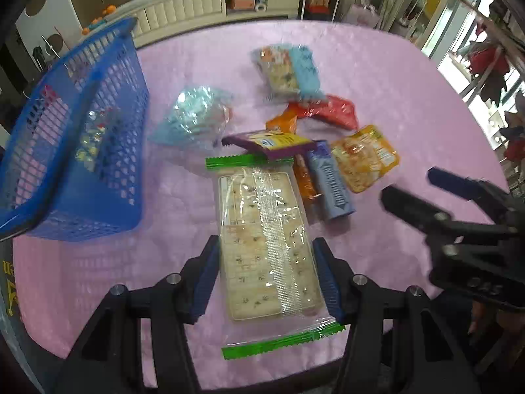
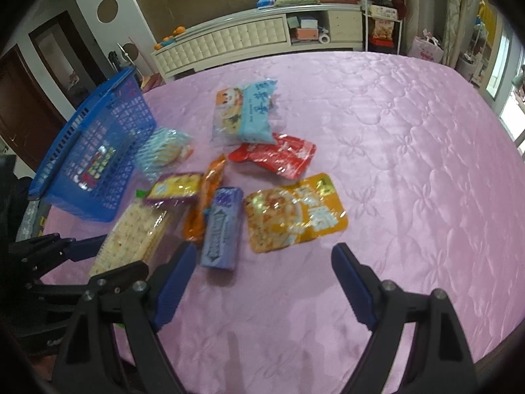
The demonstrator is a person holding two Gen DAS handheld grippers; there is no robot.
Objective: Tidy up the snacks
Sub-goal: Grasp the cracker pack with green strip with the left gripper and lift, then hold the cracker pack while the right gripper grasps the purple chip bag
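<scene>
A blue mesh plastic basket (image 1: 98,151) at left holds one packet so far. The left gripper (image 1: 267,282) clamps a clear green-edged cracker pack (image 1: 265,239); about eight snacks remain on the pink quilted bed (image 2: 393,164). The right gripper (image 2: 262,282) hangs wide, empty.

The left gripper (image 1: 267,277), low at centre of its own view, is clamped on the cracker pack (image 1: 267,246). The right gripper (image 2: 262,282), at the bottom of its view, stands wide apart, empty, angled downward.
</scene>
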